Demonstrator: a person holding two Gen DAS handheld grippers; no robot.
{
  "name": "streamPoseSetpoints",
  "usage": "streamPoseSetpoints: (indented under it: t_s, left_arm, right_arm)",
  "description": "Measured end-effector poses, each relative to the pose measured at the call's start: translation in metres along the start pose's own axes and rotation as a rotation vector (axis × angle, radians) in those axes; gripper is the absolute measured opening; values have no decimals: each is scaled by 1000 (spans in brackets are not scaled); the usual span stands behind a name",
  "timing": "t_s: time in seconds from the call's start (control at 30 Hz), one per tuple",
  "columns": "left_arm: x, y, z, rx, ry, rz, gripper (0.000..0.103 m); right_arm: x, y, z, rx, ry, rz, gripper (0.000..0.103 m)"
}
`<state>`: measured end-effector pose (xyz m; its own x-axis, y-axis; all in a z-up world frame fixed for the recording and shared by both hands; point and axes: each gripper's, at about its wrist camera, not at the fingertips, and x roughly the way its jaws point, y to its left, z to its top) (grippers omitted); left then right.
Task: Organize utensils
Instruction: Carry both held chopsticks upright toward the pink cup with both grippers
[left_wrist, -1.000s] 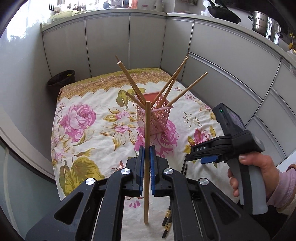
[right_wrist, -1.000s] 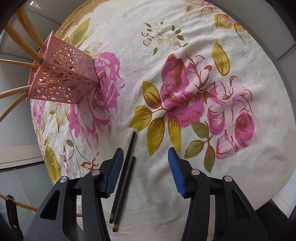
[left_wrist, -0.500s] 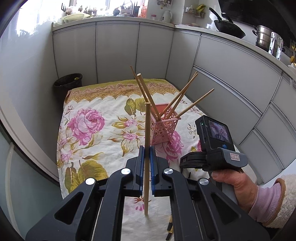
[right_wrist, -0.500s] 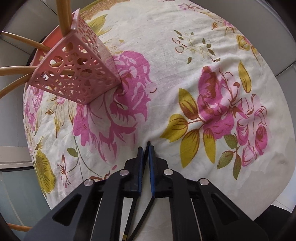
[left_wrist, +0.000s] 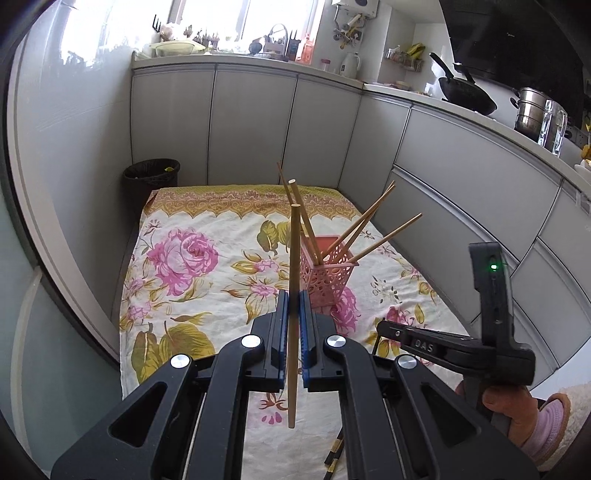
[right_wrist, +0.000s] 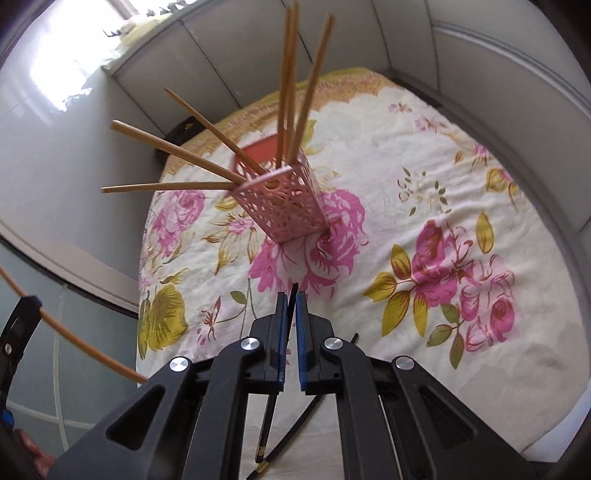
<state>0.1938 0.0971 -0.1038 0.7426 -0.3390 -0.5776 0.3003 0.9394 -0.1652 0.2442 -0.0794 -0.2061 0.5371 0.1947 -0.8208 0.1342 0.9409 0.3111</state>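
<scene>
My left gripper (left_wrist: 294, 306) is shut on a wooden chopstick (left_wrist: 293, 258), which stands upright in the jaws above the floral cloth (left_wrist: 192, 258). Beyond it a pink lattice holder (left_wrist: 325, 280) holds several wooden chopsticks fanned outward. In the right wrist view the holder (right_wrist: 284, 206) stands ahead on a pink rose. My right gripper (right_wrist: 291, 306) is shut on a black chopstick (right_wrist: 269, 417) whose tip pokes up between the pads. A second black chopstick (right_wrist: 314, 402) crosses beneath the jaws; I cannot tell whether it is held. A hand carries the right gripper (left_wrist: 386, 326) at the lower right.
Grey cabinet fronts (left_wrist: 251, 129) wall the cloth-covered table on the far and right sides. A black waste bin (left_wrist: 151, 177) stands at the far left corner. A wok (left_wrist: 465, 96) and steel pots (left_wrist: 532, 110) sit on the counter above. The left gripper (right_wrist: 16, 332) shows at the left edge.
The right gripper closed on the black chopstick lying on the cloth and rose with it, tilting toward the holder. The left gripper drew back and upward with its wooden chopstick.
</scene>
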Motion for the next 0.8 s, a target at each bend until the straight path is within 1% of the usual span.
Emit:
streamPoseSetpoints:
  t_s: [0.1,0.17,0.23,0.43,0.57,0.67,0.7,0.8]
  left_arm:
    - [-14,-9,-1,-7,-24,0,5]
    - [-22,-15,1,-8,-37,4,5]
    - [-27,-23,4,-3,-43,5,5]
    - [-46,-52,21,29,-79,-1,5]
    - [-58,-69,39,44,-112,-20,5]
    - [-64,-79,55,46,-139,-31,5]
    - [-66,-82,60,48,-147,-35,5]
    - [-69,-89,79,51,-168,-40,5]
  right_arm:
    - [-45,4,-4,-92,-99,26,4]
    - [-68,6,-5,-124,-135,45,4]
    - [-93,3,-6,-135,-168,59,4]
    - [-145,0,2,-144,-242,75,4]
    - [-181,2,20,-159,-293,85,4]
    - [-204,3,41,-163,-312,99,3]
    - [-212,3,47,-163,-316,108,0]
    - [-232,5,68,-168,-339,122,0]
